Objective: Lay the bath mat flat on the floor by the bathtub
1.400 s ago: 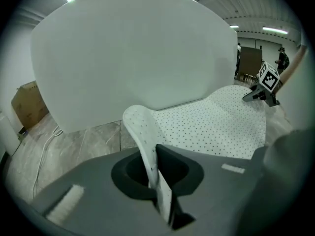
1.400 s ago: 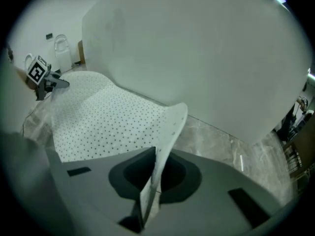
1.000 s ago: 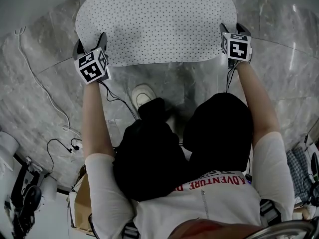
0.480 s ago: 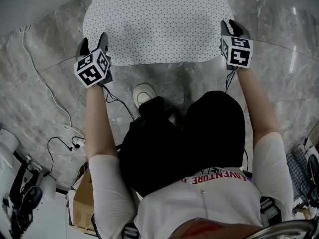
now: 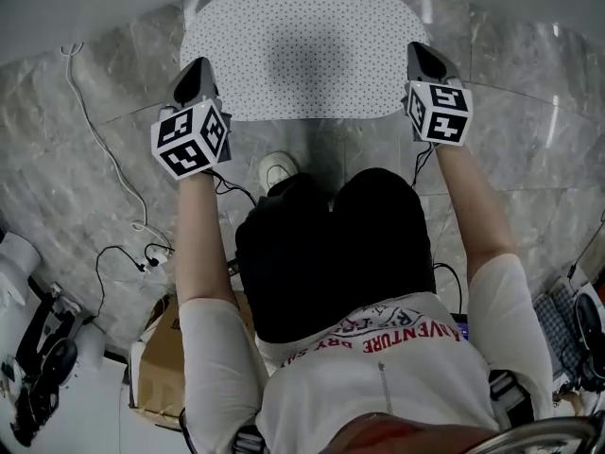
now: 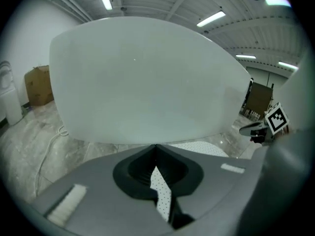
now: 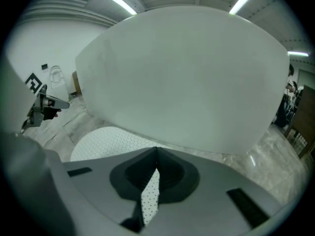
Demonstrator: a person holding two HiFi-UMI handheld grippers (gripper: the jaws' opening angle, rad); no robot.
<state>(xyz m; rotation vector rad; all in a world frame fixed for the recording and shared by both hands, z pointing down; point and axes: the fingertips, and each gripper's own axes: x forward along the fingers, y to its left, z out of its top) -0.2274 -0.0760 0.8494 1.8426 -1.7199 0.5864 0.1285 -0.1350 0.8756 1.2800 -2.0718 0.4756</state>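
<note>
L gripper [image 6: 156,149]: jaw tips pressed together, thin strip of dotted bath mat [image 6: 161,193] pinched just behind the tips. R gripper [image 7: 157,151]: same, jaws closed on a strip of the mat. Rest of mat lies on floor [image 5: 85,168] ahead of and between the two jaw pairs, looks flat, far edge near bathtub [image 6: 147,82]. Head view: jaw tips hidden under gripper bodies + marker cubes [image 5: 189,138], and the mat's near corners are covered too, so grip isn't readable there. Bathtub fills most of both gripper views, so little floor shows ahead of jaws. In head view it's cut off at top. Person's legs [image 5: 331,244] block the floor behind the jaws.
</note>
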